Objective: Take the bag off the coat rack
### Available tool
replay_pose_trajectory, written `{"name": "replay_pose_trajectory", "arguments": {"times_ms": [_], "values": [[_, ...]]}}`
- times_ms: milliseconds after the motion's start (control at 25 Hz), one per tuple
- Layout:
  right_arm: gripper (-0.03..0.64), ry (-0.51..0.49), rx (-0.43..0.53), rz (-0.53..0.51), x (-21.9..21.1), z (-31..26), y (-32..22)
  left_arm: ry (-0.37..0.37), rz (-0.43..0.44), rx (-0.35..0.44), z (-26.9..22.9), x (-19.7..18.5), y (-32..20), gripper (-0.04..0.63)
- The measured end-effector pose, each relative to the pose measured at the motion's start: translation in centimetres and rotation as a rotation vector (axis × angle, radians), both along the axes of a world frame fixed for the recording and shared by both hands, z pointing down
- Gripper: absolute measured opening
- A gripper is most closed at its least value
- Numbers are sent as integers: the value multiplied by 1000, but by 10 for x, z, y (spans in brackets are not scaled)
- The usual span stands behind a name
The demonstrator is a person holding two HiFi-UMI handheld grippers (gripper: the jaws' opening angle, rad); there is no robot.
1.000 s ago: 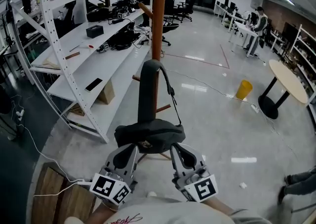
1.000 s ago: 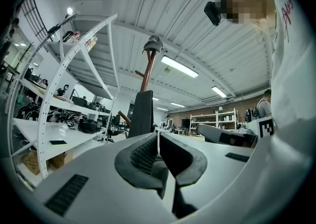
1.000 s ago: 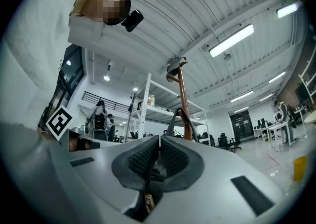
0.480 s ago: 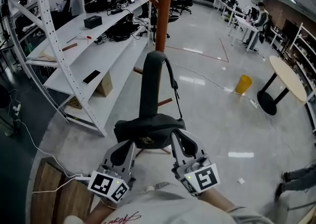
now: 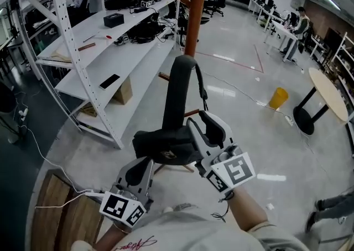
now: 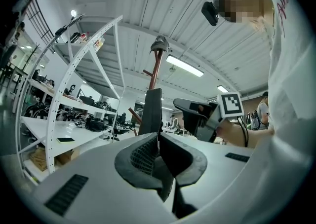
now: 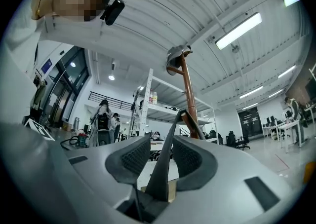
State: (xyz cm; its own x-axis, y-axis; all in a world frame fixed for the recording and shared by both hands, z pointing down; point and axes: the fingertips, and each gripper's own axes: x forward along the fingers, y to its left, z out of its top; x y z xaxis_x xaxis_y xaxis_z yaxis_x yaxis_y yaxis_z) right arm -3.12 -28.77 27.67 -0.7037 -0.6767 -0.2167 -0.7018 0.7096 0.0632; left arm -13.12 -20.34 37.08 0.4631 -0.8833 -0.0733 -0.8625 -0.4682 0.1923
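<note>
A dark bag (image 5: 164, 146) hangs by its wide strap (image 5: 180, 92) against the brown coat rack pole (image 5: 197, 6). My left gripper (image 5: 145, 162) is under the bag's left end, and in the left gripper view its jaws (image 6: 158, 149) are shut on dark bag fabric. My right gripper (image 5: 206, 126) is raised at the bag's right side, by the strap. In the right gripper view the strap (image 7: 165, 168) runs up between the pads (image 7: 134, 158) with a gap on each side. Those jaws have just been opening. The pole (image 7: 189, 100) rises behind the strap.
White shelving (image 5: 110, 62) with boxes and cables stands to the left of the rack. A wooden board (image 5: 61, 211) lies at my lower left. A yellow bin (image 5: 278, 98) and a round table (image 5: 329, 92) stand to the right, with people at desks far behind.
My right gripper has let go of the bag's body, risen and moved forward beside the strap, and its jaws now stand apart. The left gripper has stayed where it was.
</note>
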Motion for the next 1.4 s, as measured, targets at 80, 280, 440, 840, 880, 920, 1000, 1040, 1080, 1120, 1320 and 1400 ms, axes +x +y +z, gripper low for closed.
{"name": "replay_pose_trajectory", "arguments": {"times_ms": [80,280,440,840,880,920,1000,1040,1080,1120,1320,1400], "values": [[138,27,11,0,-7,-8,-12,0,-3,2,0,-1,0,28],[170,76,-9,-3,-26,-20,-42,1,-13,7,-1,-7,2,28],[179,98,-14,33,-35,-24,-63,1,-25,1,1,-11,4,28],[181,117,-111,58,-54,-11,-98,4,-73,-13,2,-23,12,28],[181,123,-113,62,-56,-10,-100,5,-75,-14,3,-23,12,28],[181,130,-114,64,-57,-10,-102,5,-77,-13,3,-23,12,28],[179,153,-113,60,-62,-8,-104,4,-81,-11,3,-24,12,28],[178,166,-114,57,-64,-7,-105,3,-82,-9,2,-24,12,28],[170,176,-115,56,-65,-6,-105,2,-83,-8,2,-24,12,28],[155,181,-116,56,-66,-6,-105,2,-84,-8,2,-24,13,28],[71,184,-62,100,-69,-8,-103,1,-87,-14,4,-25,15,28],[64,199,-24,126,-70,-9,-101,0,-86,-14,4,-25,15,28]]}}
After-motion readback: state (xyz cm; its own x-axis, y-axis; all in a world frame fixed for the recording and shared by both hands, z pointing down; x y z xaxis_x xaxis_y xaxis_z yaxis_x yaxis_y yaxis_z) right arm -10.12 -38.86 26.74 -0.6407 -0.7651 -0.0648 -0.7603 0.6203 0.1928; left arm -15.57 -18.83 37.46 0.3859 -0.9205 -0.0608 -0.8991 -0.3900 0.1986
